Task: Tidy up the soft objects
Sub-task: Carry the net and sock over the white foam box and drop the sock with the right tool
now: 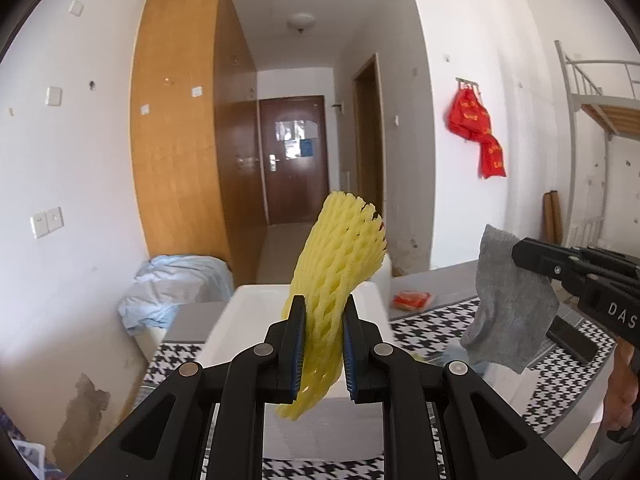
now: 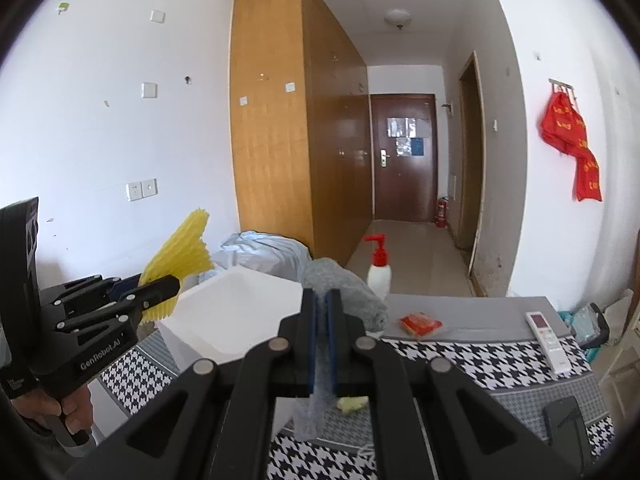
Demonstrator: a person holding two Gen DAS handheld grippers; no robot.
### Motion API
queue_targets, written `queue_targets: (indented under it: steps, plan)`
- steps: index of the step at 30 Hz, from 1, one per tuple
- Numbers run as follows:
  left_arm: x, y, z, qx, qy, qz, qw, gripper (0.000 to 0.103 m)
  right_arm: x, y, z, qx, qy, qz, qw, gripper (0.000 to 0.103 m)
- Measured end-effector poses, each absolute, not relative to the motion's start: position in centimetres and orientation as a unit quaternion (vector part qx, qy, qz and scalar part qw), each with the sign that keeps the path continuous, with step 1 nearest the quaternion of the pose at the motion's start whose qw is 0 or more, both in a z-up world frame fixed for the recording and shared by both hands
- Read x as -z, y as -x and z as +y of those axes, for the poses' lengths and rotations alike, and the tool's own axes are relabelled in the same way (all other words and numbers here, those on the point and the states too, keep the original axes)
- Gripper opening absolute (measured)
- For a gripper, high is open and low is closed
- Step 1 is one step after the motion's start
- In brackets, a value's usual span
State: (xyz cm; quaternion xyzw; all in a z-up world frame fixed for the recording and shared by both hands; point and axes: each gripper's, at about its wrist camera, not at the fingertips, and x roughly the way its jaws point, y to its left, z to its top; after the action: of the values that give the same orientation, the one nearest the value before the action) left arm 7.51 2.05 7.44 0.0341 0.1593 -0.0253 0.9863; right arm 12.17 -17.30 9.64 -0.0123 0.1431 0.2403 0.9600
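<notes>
My left gripper (image 1: 323, 307) is shut on a yellow foam fruit net (image 1: 340, 264) and holds it upright in the air above a white foam box (image 1: 256, 304). My right gripper (image 2: 323, 300) is shut on a grey cloth (image 2: 344, 284), which hangs above the table to the right of the box (image 2: 232, 312). In the left wrist view the right gripper (image 1: 520, 256) shows at the right with the cloth (image 1: 508, 304) dangling from it. In the right wrist view the left gripper (image 2: 172, 282) shows at the left with the net (image 2: 180, 256).
The table has a black-and-white houndstooth cloth (image 2: 460, 360). On it lie a red packet (image 2: 420, 324), a white remote (image 2: 548, 336), a black object (image 2: 568, 420) and a small yellow piece (image 2: 352, 404). A red-capped pump bottle (image 2: 378, 264) stands behind. Blue bedding (image 1: 172, 284) lies at the left.
</notes>
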Motion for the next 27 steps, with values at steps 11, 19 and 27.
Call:
queue_targets:
  steps: [11, 19, 27]
  plan:
    - [-7.7, -7.3, 5.5, -0.02, -0.027, 0.16, 0.987, 0.018, -10.8, -13.2, -13.9, -0.276, 0.018, 0.138, 0.951, 0.007]
    - [-7.8, -6.7, 7.6, -0.051, -0.023, 0.156, 0.986, 0.018, -10.9, -14.2, -11.3, -0.295, 0.03, 0.143, 0.944, 0.007]
    - [-7.0, -6.5, 8.3, -0.065, -0.024, 0.167, 0.984, 0.018, -10.8, -15.3, -9.0, -0.309, 0.033, 0.151, 0.938, 0.007]
